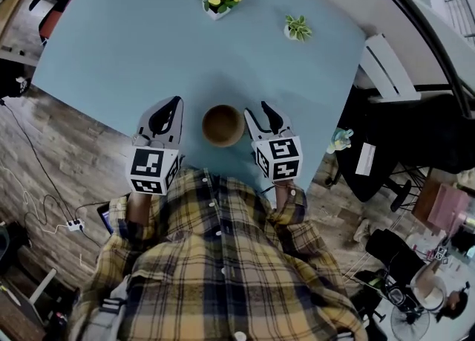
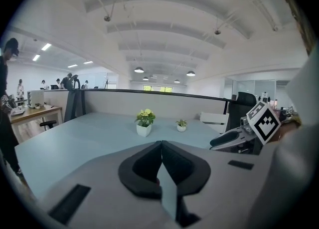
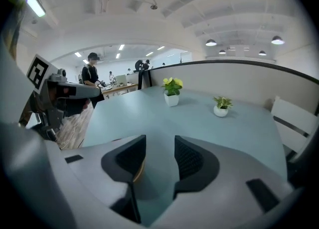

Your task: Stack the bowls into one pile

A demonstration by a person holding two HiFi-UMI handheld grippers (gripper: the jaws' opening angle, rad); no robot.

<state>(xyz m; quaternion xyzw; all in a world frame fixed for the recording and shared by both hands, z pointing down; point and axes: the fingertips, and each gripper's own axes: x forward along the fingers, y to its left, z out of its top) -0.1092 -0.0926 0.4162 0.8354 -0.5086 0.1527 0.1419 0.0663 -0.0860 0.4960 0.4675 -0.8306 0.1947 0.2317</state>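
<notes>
Pale blue table (image 1: 133,42): brown bowl (image 1: 223,125) between tools; left tool (image 1: 176,102) closed, right tool (image 1: 257,109) wide, empty.

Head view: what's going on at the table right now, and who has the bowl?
A person holds a gripper in each hand over the near edge of a light blue table. A brown bowl sits on the table between the two grippers, and neither holds it. The left gripper has its jaws together and empty; the right gripper has its jaws apart with nothing gripped. No other bowl shows; whether this one is already a nested pile I cannot tell. Two small potted plants stand at the far side.
</notes>
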